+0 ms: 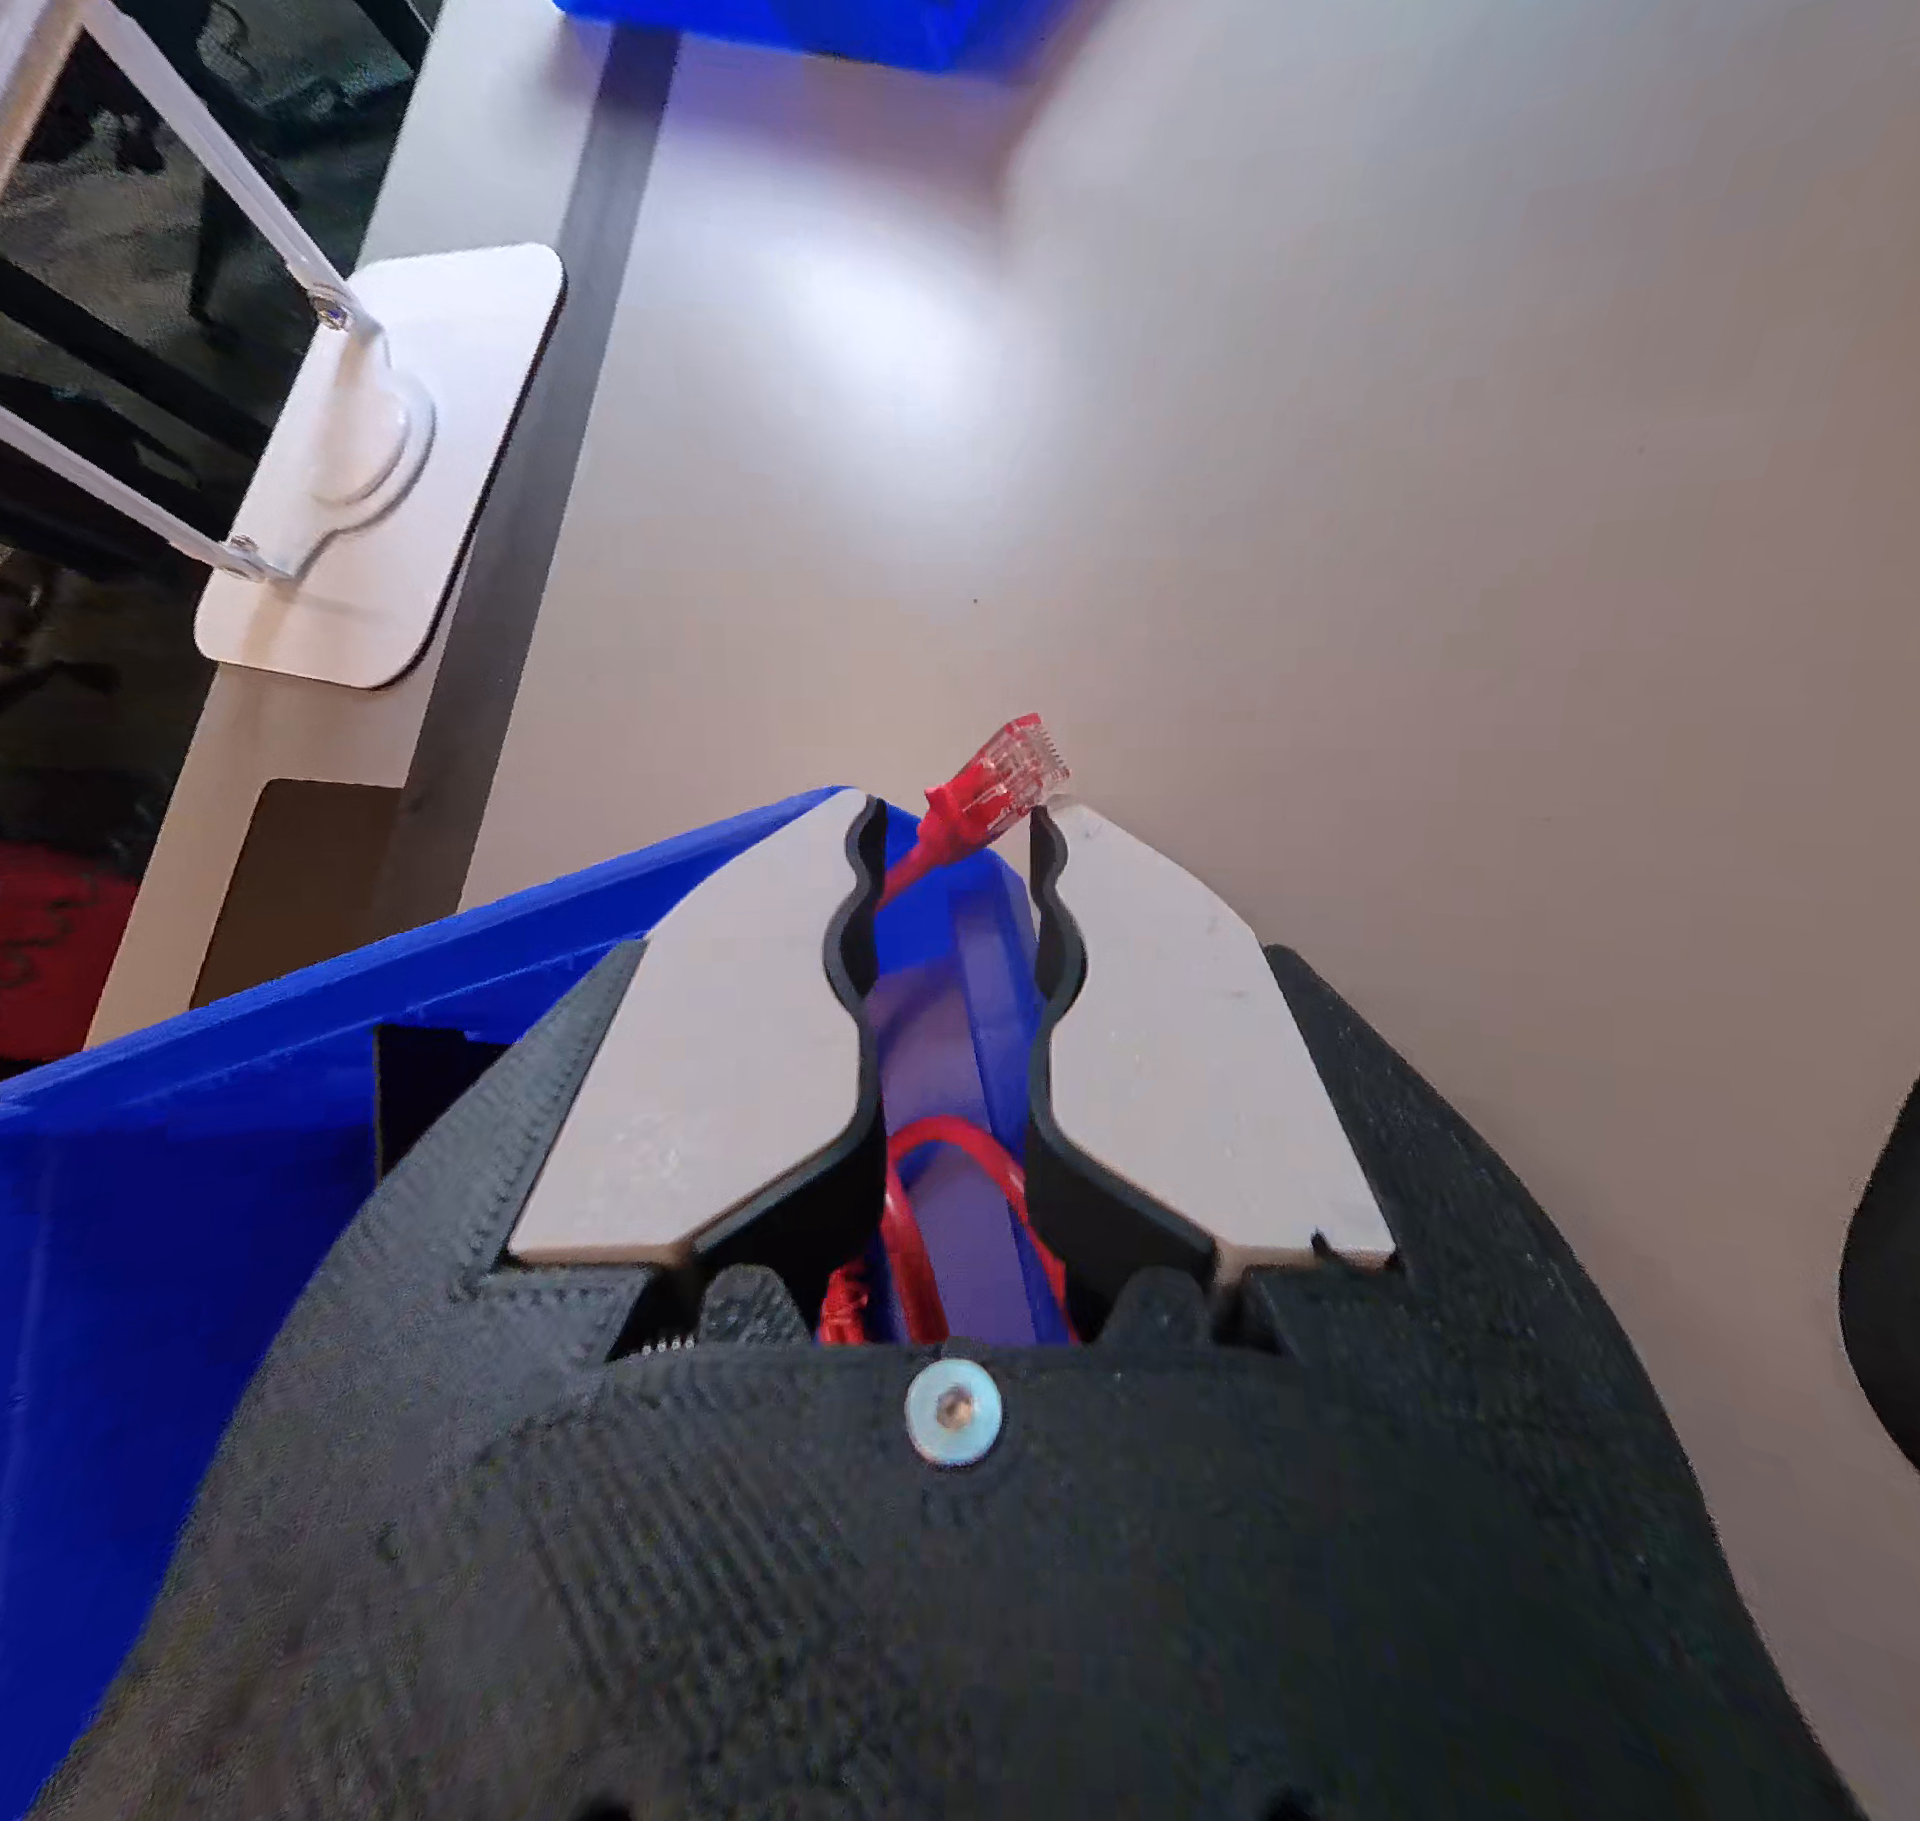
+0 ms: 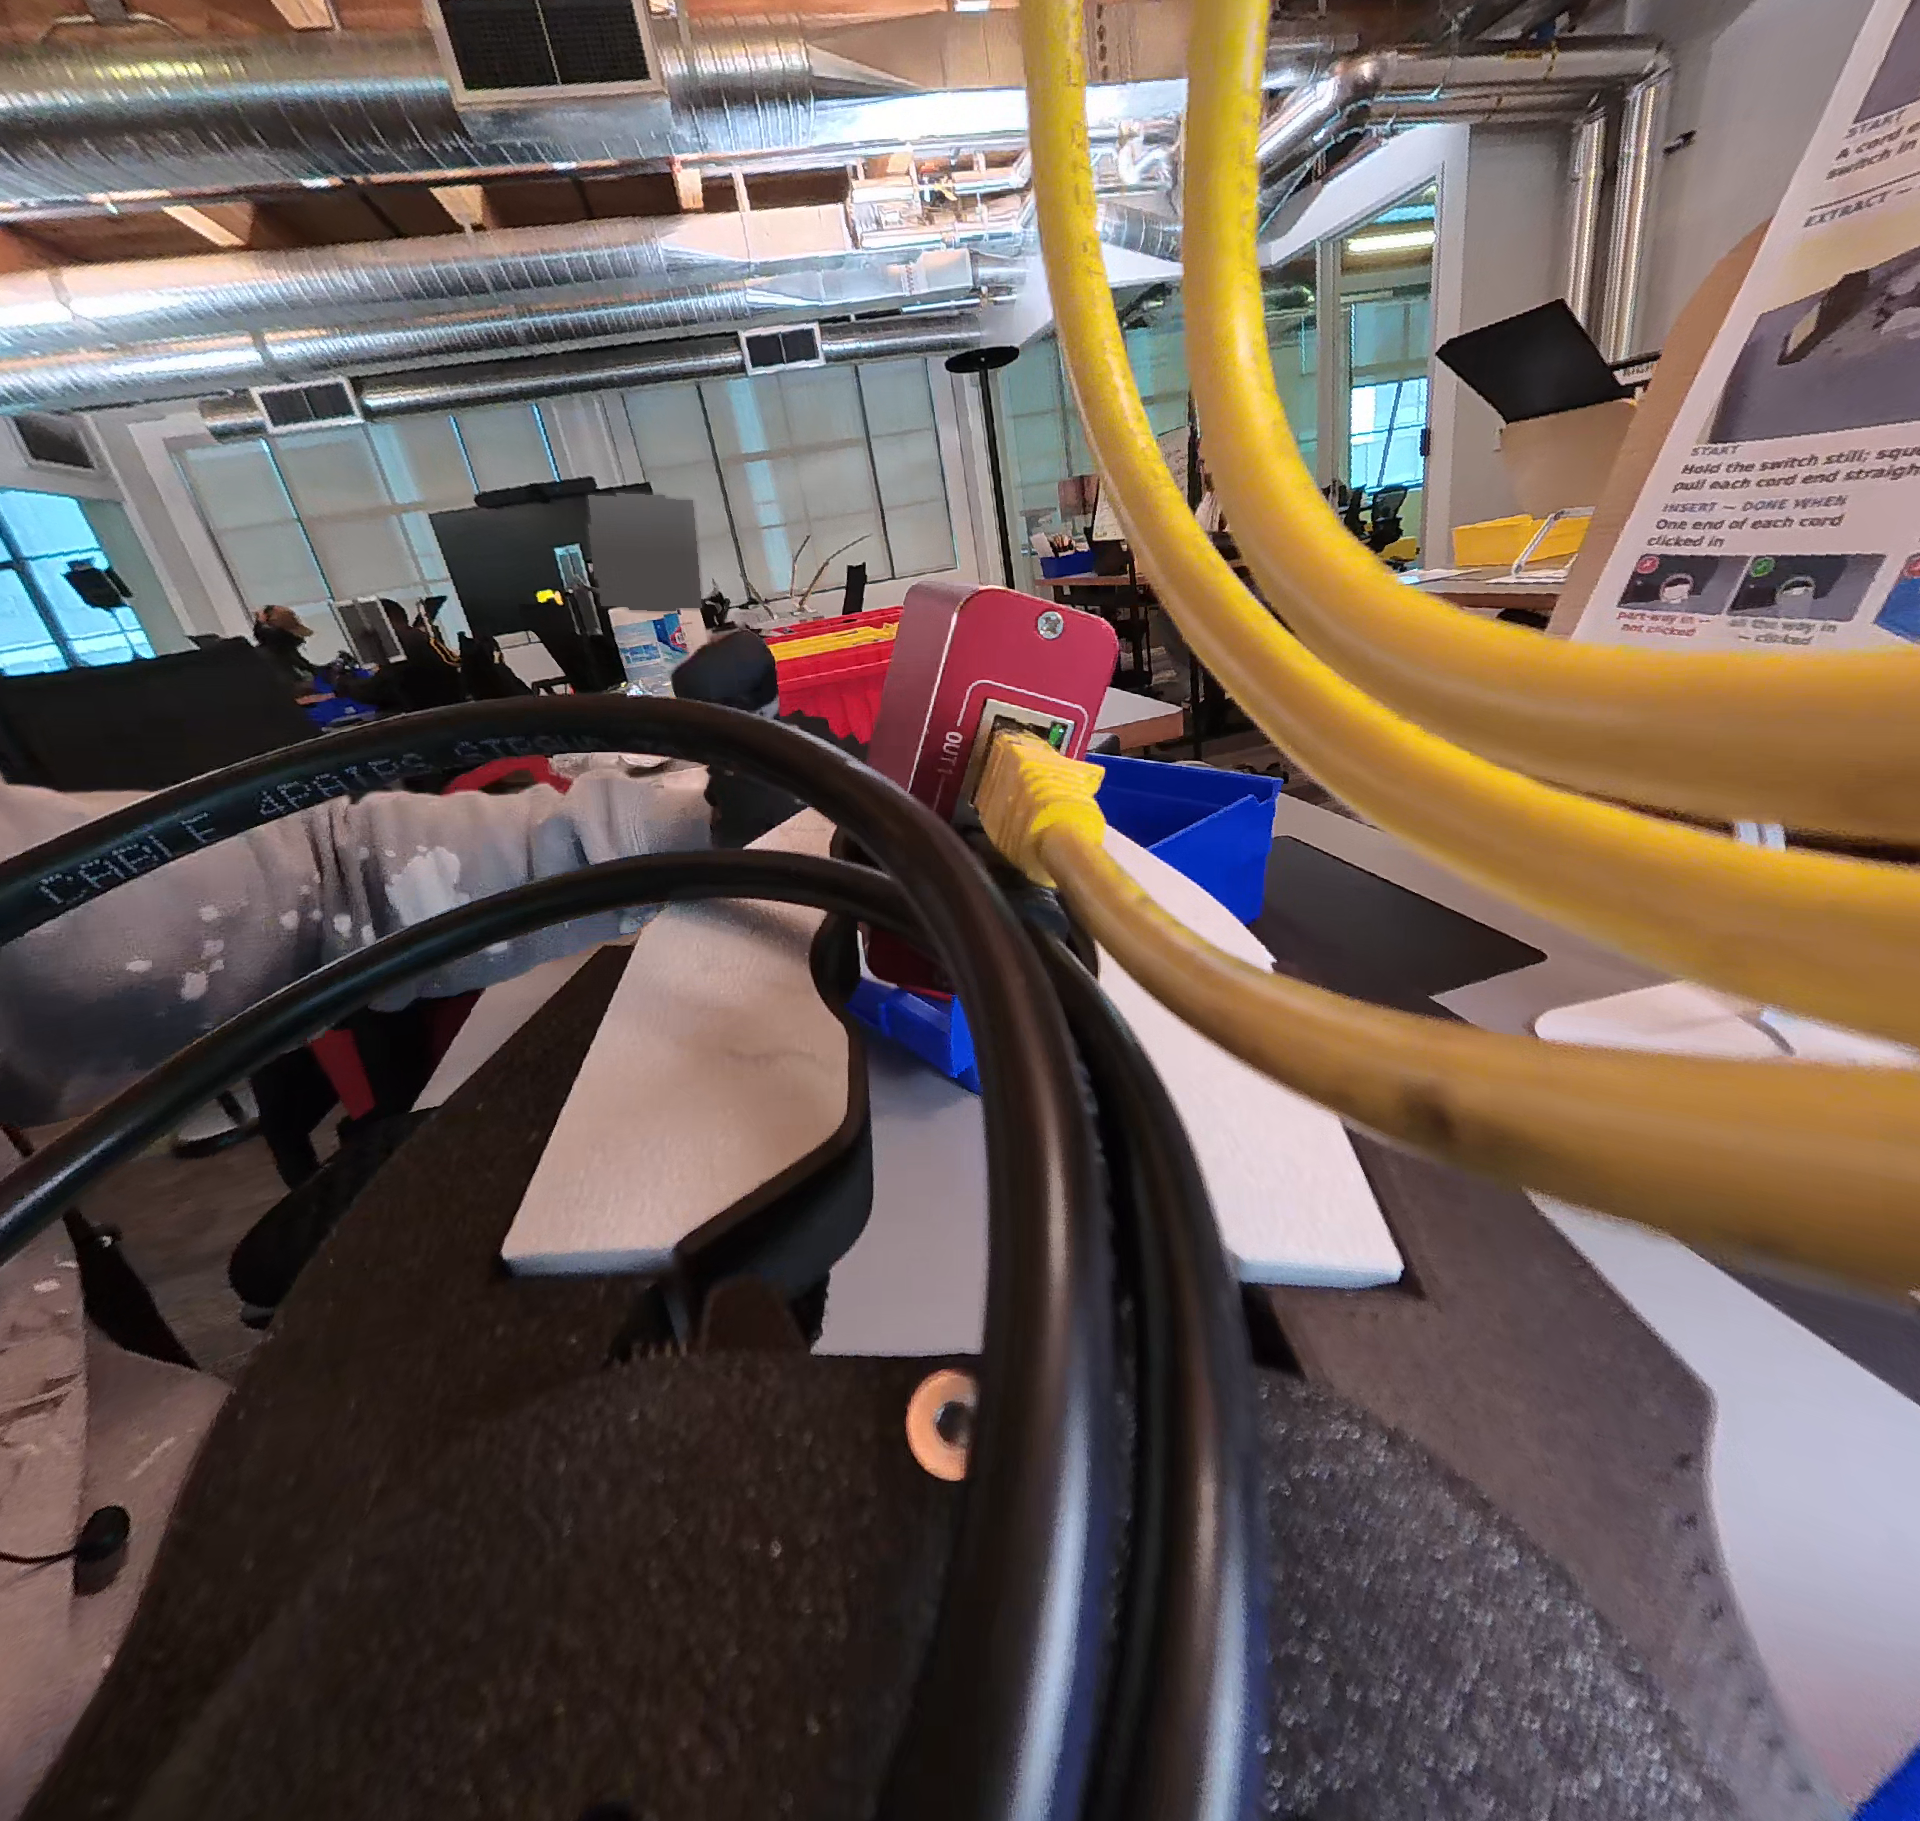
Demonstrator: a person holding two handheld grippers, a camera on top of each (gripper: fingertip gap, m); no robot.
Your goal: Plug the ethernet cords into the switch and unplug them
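A: The left tool [image 1: 956, 815] hangs open over the blue bin [image 1: 208, 1148]; the red cord [image 1: 1003, 784] pokes up between its fingers, ungripped. It should close just behind the plug.

B: The right tool [image 2: 966, 930] clamps the switch [image 2: 987, 711], yellow cord [image 2: 1039, 789] plugged in, black cord [image 2: 1039, 1096] draped across. It should hold steady above the surface [image 2: 1818, 1459].
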